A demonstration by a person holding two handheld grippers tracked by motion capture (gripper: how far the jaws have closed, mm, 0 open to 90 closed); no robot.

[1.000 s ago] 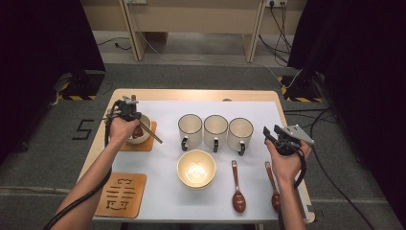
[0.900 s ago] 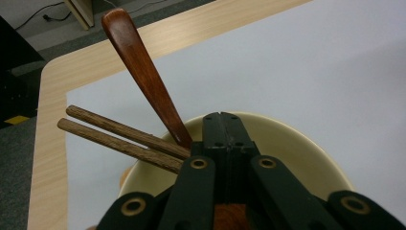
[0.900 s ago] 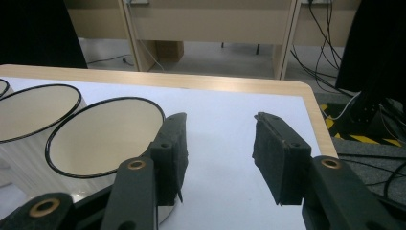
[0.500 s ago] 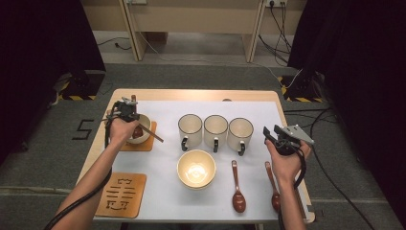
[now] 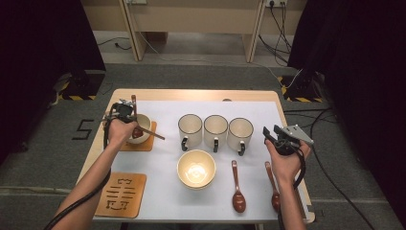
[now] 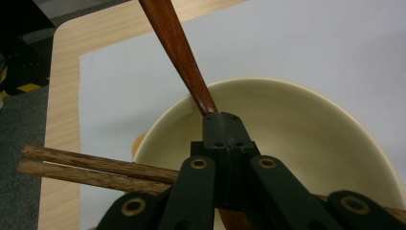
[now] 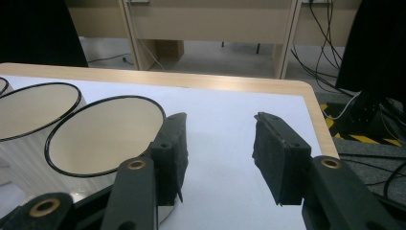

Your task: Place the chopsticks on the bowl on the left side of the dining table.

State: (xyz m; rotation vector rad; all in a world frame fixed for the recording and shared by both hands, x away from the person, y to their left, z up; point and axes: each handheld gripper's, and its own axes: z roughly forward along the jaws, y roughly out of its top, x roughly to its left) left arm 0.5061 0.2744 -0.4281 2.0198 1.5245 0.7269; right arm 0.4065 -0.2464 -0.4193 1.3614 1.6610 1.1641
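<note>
At the table's left, a small cream bowl point(image 5: 144, 121) point(image 6: 311, 124) sits on a wooden coaster point(image 5: 146, 144). My left gripper point(image 5: 127, 112) point(image 6: 222, 120) hangs over this bowl, shut on the handle of a reddish wooden spoon point(image 6: 177, 52) whose head point(image 5: 137, 133) rests inside the bowl. A pair of wooden chopsticks point(image 5: 154, 133) point(image 6: 86, 165) lies across the bowl's rim. My right gripper point(image 5: 271, 132) point(image 7: 220, 153) is held above the mat to the right of the mugs, open with nothing between its pads.
Three white mugs point(image 5: 190, 127) point(image 5: 216, 128) point(image 5: 240, 130) stand in a row mid-table; the right gripper view has two of them at its left point(image 7: 105, 134). A larger cream bowl point(image 5: 196, 167), two wooden spoons point(image 5: 238, 191) point(image 5: 273, 184) and a second coaster point(image 5: 121, 194) lie nearer the front.
</note>
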